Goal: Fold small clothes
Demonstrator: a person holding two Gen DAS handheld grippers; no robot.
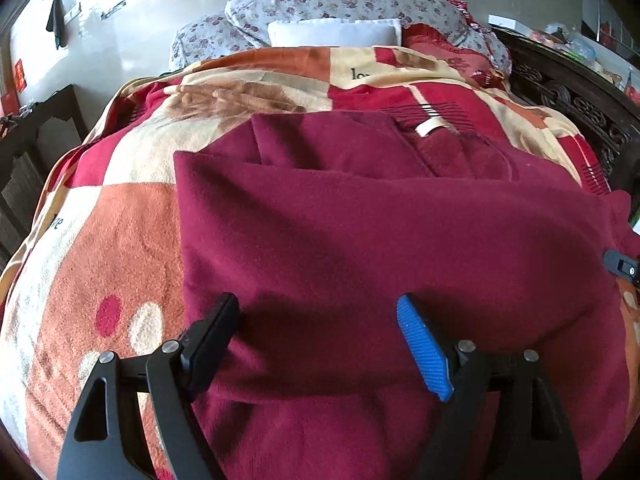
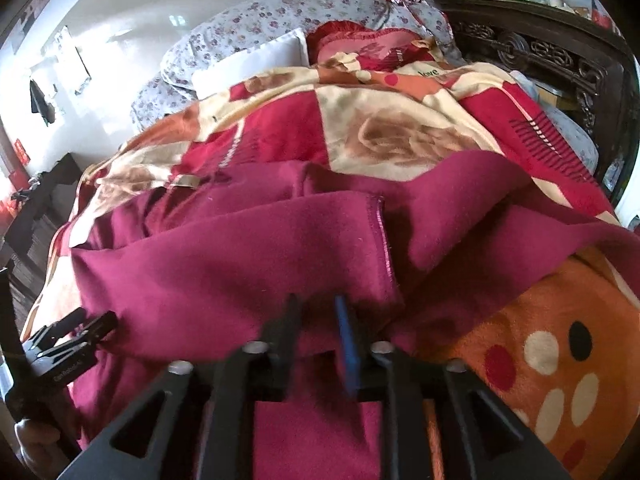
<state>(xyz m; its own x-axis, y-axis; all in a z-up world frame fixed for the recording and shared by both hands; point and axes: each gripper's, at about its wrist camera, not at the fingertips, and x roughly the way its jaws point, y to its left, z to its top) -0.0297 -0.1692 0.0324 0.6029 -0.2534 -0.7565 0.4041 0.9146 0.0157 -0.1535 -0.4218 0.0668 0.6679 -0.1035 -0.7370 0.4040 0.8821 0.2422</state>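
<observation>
While both my claws point down at the bed, the items read as follows. Item one: a dark crimson fleece garment (image 1: 360, 240), soft and partly folded, spread directly under and ahead of my left claw (image 1: 316, 320). That claw stands wide, its black finger and blue ribbed pad (image 1: 424, 348) well apart with nothing pinched between them, both hovering over the cloth. Item two: my right claw (image 2: 320, 320), jaws narrow with a gap; a fold of the same garment lies between and just ahead of them, its stitched hem (image 2: 380, 236) running away from the tips, but I cannot tell whether the pads press it. Item three: a plush patchwork blanket in red, cream and orange (image 1: 132, 232), beneath the garment on every side. Item four: a flower-printed pillow (image 1: 340, 0) and a white pillow (image 1: 332, 32), far beyond both claws.
</observation>
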